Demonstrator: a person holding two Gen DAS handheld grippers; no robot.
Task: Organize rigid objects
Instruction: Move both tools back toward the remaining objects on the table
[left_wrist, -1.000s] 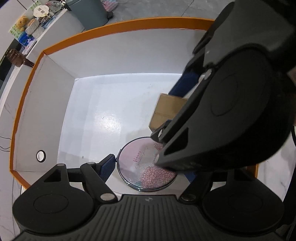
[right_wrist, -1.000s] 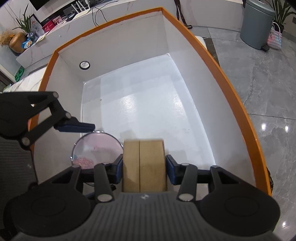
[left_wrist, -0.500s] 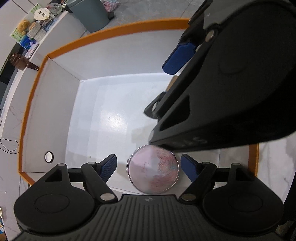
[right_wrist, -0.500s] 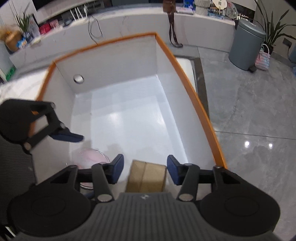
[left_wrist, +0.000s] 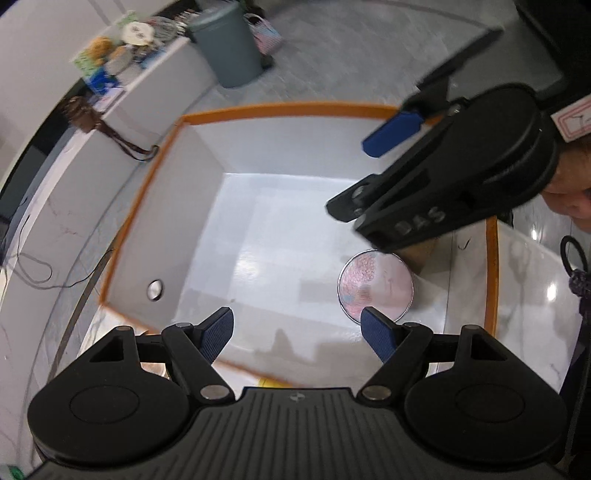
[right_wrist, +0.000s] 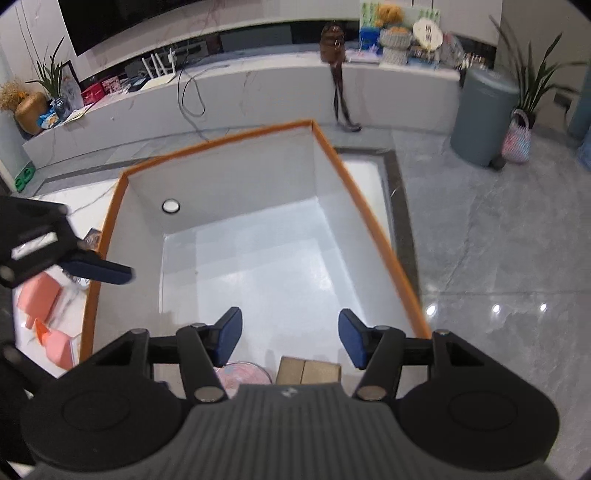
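Grey marble floor (right_wrist: 480, 229) w/ bin (right_wrist: 484, 118)

Box (right_wrist: 373, 236): white inner walls matt, floor of it smooth with a soft sheen, orange rim matt; round tin (left_wrist: 375, 284): glossy pink printed lid, metal-looking edge; small carton (right_wrist: 308, 371): plain brown cardboard, matt; gripper pads (right_wrist: 229, 334): blue, finely ribbed; gripper bodies: black matt plastic; room floor (right_wrist: 498, 229): polished grey stone tile, reflecting lamps.

Grey lidded bin (right_wrist: 484, 118) standing on floor far ahead-right of the tool, woven pink bag (right_wrist: 517, 138) leaning just beside it. Brown bag (right_wrist: 332, 48) sitting on white counter (right_wrist: 258, 92) straight ahead, straps hanging down. Potted plant (right_wrist: 532, 77) behind bin.
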